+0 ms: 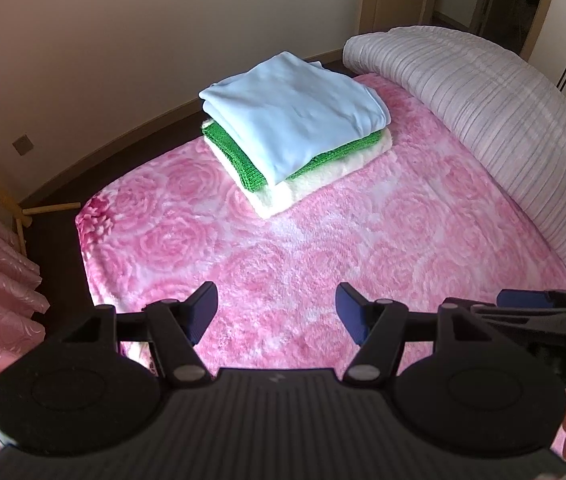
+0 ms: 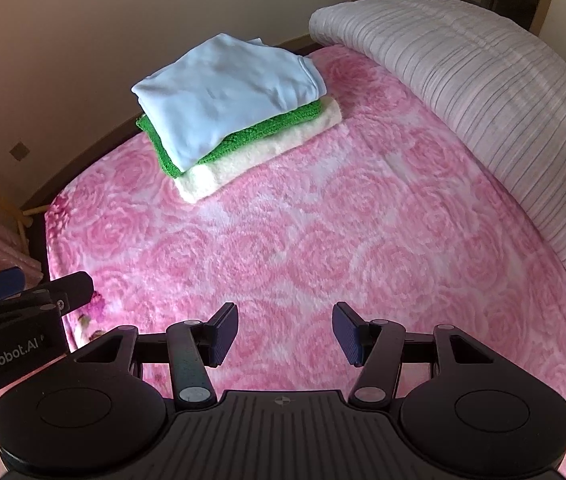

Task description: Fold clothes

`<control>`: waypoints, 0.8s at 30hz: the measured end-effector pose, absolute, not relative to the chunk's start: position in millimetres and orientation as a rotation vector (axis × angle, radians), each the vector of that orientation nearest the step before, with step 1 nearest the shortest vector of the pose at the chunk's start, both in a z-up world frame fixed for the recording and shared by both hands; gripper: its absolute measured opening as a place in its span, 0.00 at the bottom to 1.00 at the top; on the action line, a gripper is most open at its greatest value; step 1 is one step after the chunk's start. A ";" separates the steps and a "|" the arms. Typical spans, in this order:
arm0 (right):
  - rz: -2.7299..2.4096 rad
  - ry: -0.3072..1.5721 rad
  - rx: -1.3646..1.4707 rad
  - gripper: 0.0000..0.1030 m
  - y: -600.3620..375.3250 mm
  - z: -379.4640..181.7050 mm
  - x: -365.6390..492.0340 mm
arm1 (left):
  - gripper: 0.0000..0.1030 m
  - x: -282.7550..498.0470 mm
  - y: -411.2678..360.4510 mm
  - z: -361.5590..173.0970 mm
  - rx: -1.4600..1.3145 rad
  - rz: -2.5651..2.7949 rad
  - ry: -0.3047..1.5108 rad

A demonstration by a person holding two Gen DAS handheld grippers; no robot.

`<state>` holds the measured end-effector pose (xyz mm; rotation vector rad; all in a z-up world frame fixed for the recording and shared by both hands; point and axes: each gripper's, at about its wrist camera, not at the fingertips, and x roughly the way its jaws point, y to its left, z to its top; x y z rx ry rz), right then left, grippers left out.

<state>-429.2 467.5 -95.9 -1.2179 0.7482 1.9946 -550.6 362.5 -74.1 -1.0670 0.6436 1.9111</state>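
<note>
Soft cloth throughout: a pile of three folded pieces on the pink rose-patterned plush bedspread (image 2: pixel 323 220), set toward the far left corner of the bed, close to the wall side. Uppermost, a pale blue smooth-knit folded garment (image 1: pixel 295 112); beneath it, a bright green coarse-knit folded piece (image 1: pixel 239 160) showing only along its edges; at the bottom, a cream fleecy folded blanket or towel (image 2: pixel 243 160) jutting out nearest the cameras. Well apart from the stack, to the right, a long rolled white ribbed quilt (image 2: pixel 463 88).

Left gripper (image 1: pixel 277 312) hanging over bare bedspread, blue pads spread wide, nothing between them. Right gripper (image 2: pixel 285 332) likewise wide apart and empty, close beside the left one.

Likely light, limp and yielding, none of it fragile; blue knit probably slick enough to slide off the rougher green layer if nudged sideways. Fleece thick and springy, prone to unfolding when lifted by one edge. Best taken at the folded edges or corners, pinching all plies together, one gripper per corner, so nothing droops open.
</note>
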 end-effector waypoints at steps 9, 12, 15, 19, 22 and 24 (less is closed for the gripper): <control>2.004 0.756 -1.225 0.55 483.1 -103.0 -437.3 | 0.60 -554.3 377.4 -80.8 -1.072 1.912 0.647; 2.001 0.759 -1.234 0.54 487.7 -105.8 -439.1 | 0.60 -556.7 382.6 -83.7 -1.081 1.910 0.650; 1.998 0.763 -1.240 0.55 491.9 -108.5 -440.3 | 0.60 -558.3 387.1 -87.0 -1.091 1.907 0.651; 1.987 0.766 -1.246 0.55 497.8 -112.0 -441.8 | 0.60 -559.7 392.5 -90.5 -1.092 1.907 0.656; 1.983 0.769 -1.249 0.54 501.5 -114.2 -443.4 | 0.60 -561.0 397.2 -92.8 -1.090 1.908 0.664; 1.981 0.770 -1.249 0.54 503.9 -115.3 -444.6 | 0.60 -562.2 399.5 -94.0 -1.092 1.907 0.664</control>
